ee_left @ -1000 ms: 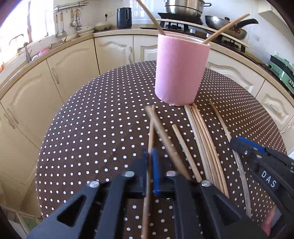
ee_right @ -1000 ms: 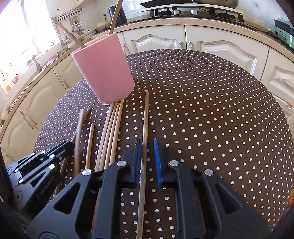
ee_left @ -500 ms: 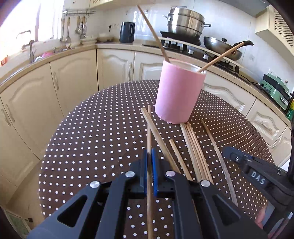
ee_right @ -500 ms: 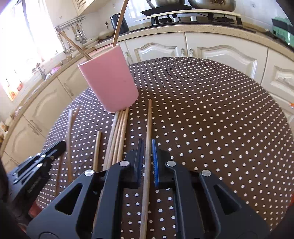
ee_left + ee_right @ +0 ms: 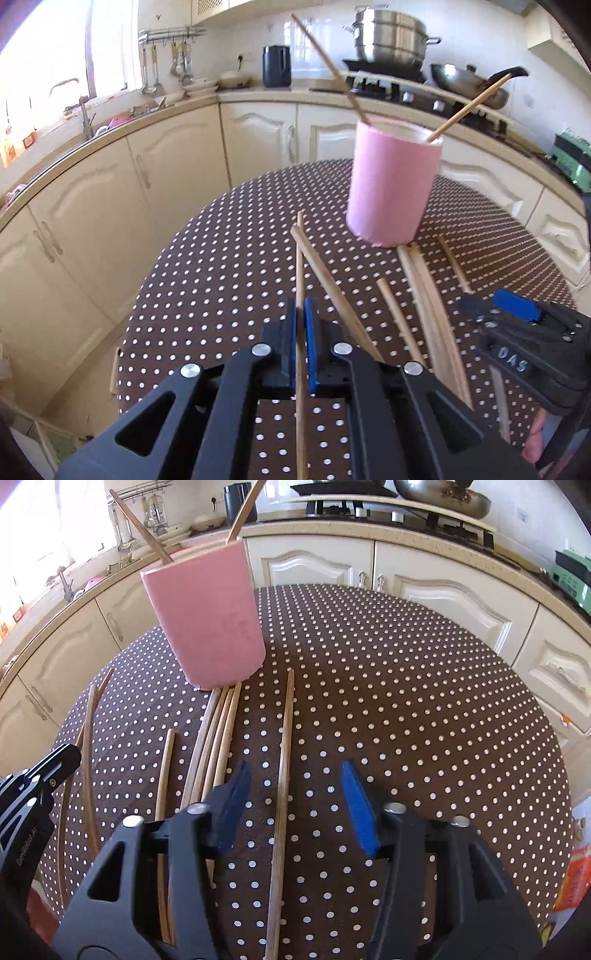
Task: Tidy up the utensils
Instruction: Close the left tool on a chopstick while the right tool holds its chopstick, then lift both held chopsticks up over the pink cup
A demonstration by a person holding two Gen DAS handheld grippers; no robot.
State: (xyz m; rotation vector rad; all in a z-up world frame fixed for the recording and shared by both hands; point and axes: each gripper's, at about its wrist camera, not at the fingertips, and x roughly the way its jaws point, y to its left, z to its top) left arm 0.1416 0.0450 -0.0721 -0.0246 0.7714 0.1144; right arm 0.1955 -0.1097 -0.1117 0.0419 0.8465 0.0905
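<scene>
The left gripper (image 5: 300,317) is pressed together on a single chopstick (image 5: 299,266), whose far tip points ahead toward the pink cup (image 5: 391,188), which stands ahead and a little to the right of it. The right gripper (image 5: 291,805) has its jaws opening; a second chopstick (image 5: 284,771) lies flat on the table (image 5: 424,709) between them, touched by neither pad.

The step in hand looks like loading loose chopsticks into the cup, which already has two leaning in it. The left gripper's next move likely calls for raising the stick, tipping it upright and steering it over the rim without knocking those two.

Just right of the left gripper lie another stick (image 5: 332,284), a short one (image 5: 397,314) and a bundle (image 5: 428,306) touching the cup's base. Left of it the dotted cloth is open up to the table edge, with cabinets beyond. To the right gripper's right there is wide free table.
</scene>
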